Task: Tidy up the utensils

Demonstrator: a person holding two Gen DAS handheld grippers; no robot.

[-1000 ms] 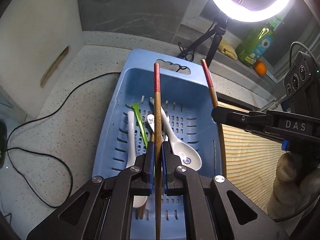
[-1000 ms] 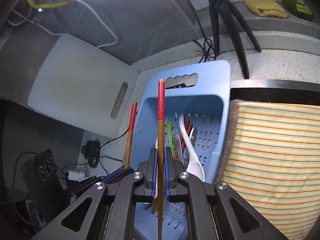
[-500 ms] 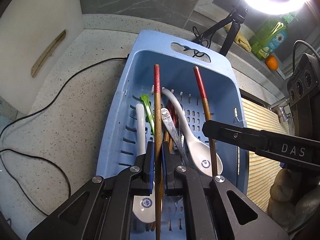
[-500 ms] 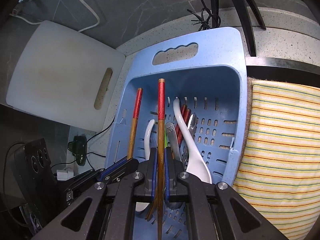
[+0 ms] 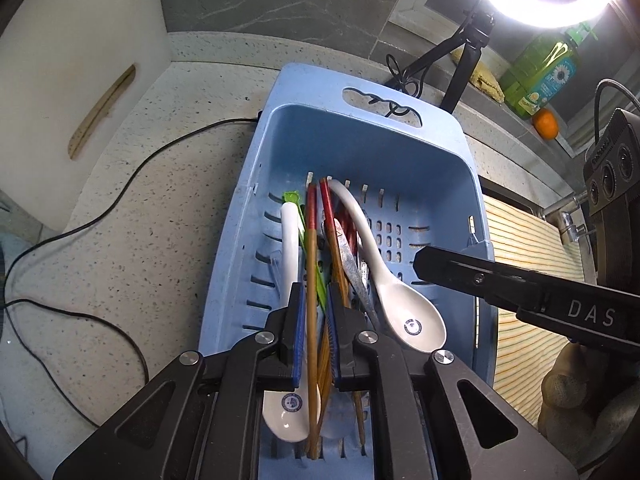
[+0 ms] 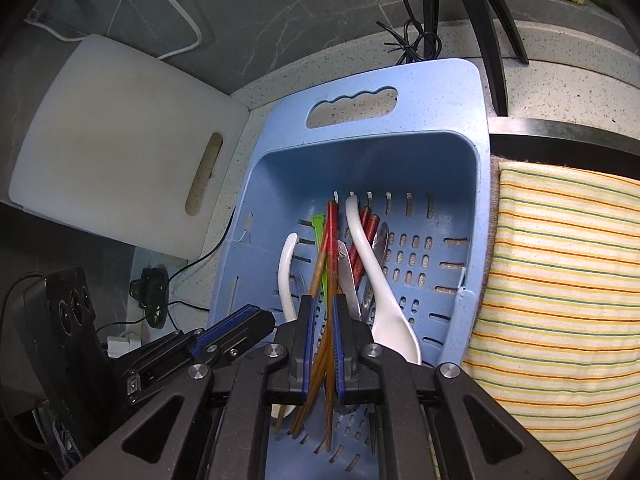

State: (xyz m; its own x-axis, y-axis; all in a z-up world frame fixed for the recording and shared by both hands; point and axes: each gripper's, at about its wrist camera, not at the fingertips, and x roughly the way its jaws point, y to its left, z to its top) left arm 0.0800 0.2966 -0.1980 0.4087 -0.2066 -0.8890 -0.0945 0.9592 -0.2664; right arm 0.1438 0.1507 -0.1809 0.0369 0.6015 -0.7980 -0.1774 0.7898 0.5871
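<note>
A blue slotted basket (image 5: 360,136) (image 6: 400,168) holds white spoons (image 5: 400,300) (image 6: 380,288), a green utensil (image 5: 294,200), a metal utensil (image 6: 346,276) and several red-tipped wooden chopsticks (image 5: 312,264) (image 6: 330,232). My left gripper (image 5: 314,300) is open just above the basket, and a chopstick lies loose between its fingers. My right gripper (image 6: 322,312) is open too, with chopsticks lying loose in its gap. The right gripper also shows in the left wrist view (image 5: 520,292), and the left gripper shows in the right wrist view (image 6: 224,336).
A white cutting board (image 5: 76,80) (image 6: 120,144) leans on the wall at the left. A striped cloth (image 6: 560,280) lies right of the basket. A ring light tripod (image 5: 464,60), a green bottle (image 5: 540,76), an orange (image 5: 546,125) and black cables (image 5: 80,232) surround it.
Both grippers came down into the basket and opened. The two chopsticks they held now lie loose among the other utensils.
</note>
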